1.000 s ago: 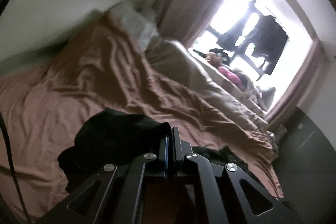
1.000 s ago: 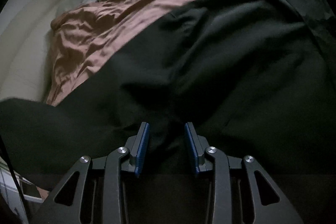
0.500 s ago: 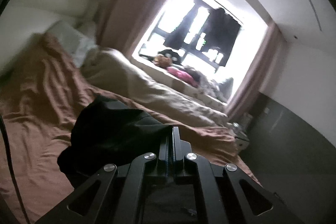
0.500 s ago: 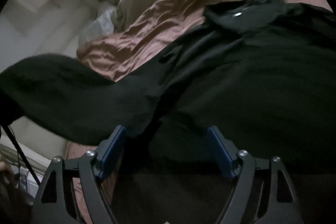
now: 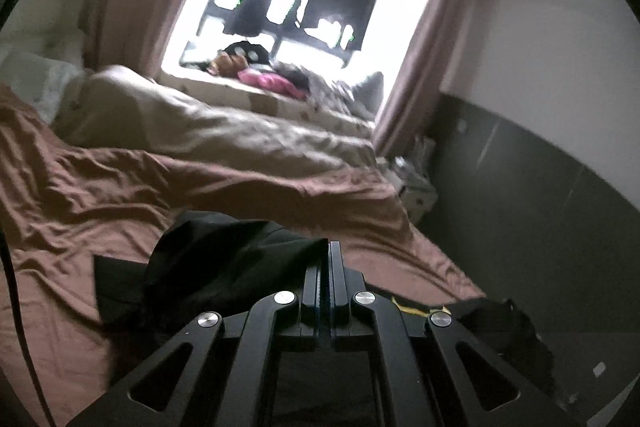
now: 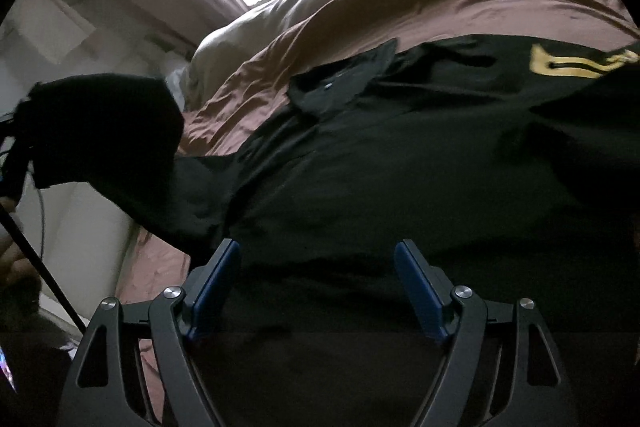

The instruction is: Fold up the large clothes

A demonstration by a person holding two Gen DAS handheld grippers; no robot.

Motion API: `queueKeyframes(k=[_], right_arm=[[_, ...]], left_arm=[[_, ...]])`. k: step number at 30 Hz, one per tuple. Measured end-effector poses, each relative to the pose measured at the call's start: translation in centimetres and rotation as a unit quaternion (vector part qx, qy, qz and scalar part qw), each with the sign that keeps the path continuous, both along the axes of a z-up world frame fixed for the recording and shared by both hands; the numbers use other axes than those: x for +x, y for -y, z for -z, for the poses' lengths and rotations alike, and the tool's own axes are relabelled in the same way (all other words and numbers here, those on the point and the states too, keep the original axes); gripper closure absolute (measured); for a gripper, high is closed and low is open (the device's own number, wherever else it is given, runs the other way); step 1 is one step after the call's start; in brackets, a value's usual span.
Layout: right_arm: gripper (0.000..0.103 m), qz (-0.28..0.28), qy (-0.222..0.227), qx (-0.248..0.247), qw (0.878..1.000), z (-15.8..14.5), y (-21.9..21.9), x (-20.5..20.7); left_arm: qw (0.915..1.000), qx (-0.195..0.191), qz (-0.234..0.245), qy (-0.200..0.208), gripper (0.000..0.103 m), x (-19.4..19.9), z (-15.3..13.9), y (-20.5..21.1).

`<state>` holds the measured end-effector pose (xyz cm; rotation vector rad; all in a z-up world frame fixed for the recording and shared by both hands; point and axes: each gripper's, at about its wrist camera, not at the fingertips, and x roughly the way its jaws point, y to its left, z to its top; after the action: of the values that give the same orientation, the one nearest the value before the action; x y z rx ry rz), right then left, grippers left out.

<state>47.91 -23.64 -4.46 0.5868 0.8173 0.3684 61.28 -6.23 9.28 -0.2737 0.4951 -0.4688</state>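
Left hand-held gripper (image 5: 329, 259) pinching black garment (image 5: 224, 259) over brown bedsheet (image 5: 80, 195), right hand-held gripper (image 6: 318, 259) spread, apparently empty

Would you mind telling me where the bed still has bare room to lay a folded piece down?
Free: the brown sheet left of the black garment, bordered behind by the beige duvet. A narrower strip lies between the garment and that duvet. Crowded: the near edge, where the garment spreads, and the window ledge, piled with things.
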Motion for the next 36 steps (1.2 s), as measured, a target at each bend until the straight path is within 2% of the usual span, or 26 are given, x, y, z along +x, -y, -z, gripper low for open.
queueKeyframes(k=[7, 8, 10, 11, 12, 14, 16, 19, 22, 25, 30, 36], right_arm=[[0.025, 0.023, -0.008, -0.005, 1.000, 1.0, 3.7, -2.9], [0.025, 0.025, -0.012, -0.005, 1.000, 1.4, 4.2, -3.3], [0.025, 0.029, -0.022, -0.002, 0.999, 2.1, 5.0, -4.0], [0.025, 0.032, -0.025, -0.005, 0.999, 2.3, 5.3, -4.4], [0.025, 0.034, -0.027, -0.007, 0.999, 2.3, 5.6, -4.7], [0.025, 0.039, -0.031, -0.013, 0.999, 2.1, 5.9, -5.2], [0.025, 0.042, -0.034, -0.014, 0.998, 2.0, 6.1, -5.5], [0.025, 0.044, -0.037, -0.011, 0.998, 1.7, 5.8, -5.2], [0.025, 0.038, -0.031, -0.017, 0.999, 1.0, 4.4, -4.3], [0.025, 0.025, -0.027, -0.034, 0.999, 0.7, 2.3, -2.2], [0.025, -0.005, -0.019, -0.086, 0.996, -0.3, -2.9, 0.7], [0.025, -0.027, -0.011, -0.159, 0.987, -1.3, -9.5, 3.6]], left_arm=[[0.9966, 0.018, 0.055, -0.058, 0.101, 1.9, 4.9, 7.4], [0.9943, 0.030, 0.061, -0.082, 0.096, 2.4, 6.2, 8.9], [0.9876, 0.057, 0.076, -0.124, 0.067, 3.1, 8.4, 11.1], [0.9801, 0.082, 0.096, -0.153, 0.042, 3.3, 10.4, 12.8], [0.9772, 0.093, 0.105, -0.160, 0.034, 3.1, 11.4, 13.5], [0.9717, 0.113, 0.120, -0.169, 0.032, 2.5, 13.3, 14.5], [0.9684, 0.110, 0.129, -0.183, 0.027, 2.0, 14.1, 14.4], [0.9688, 0.102, 0.125, -0.188, 0.025, 1.2, 14.2, 12.8], [0.9722, 0.116, 0.098, -0.178, 0.025, 0.9, 13.8, 10.3], [0.9756, 0.120, 0.054, -0.176, 0.025, 0.3, 12.9, 5.9], [0.9754, 0.123, 0.004, -0.183, 0.025, -0.4, 12.7, -0.2], [0.9741, 0.113, -0.042, -0.191, 0.025, -2.0, 13.2, -6.8]])
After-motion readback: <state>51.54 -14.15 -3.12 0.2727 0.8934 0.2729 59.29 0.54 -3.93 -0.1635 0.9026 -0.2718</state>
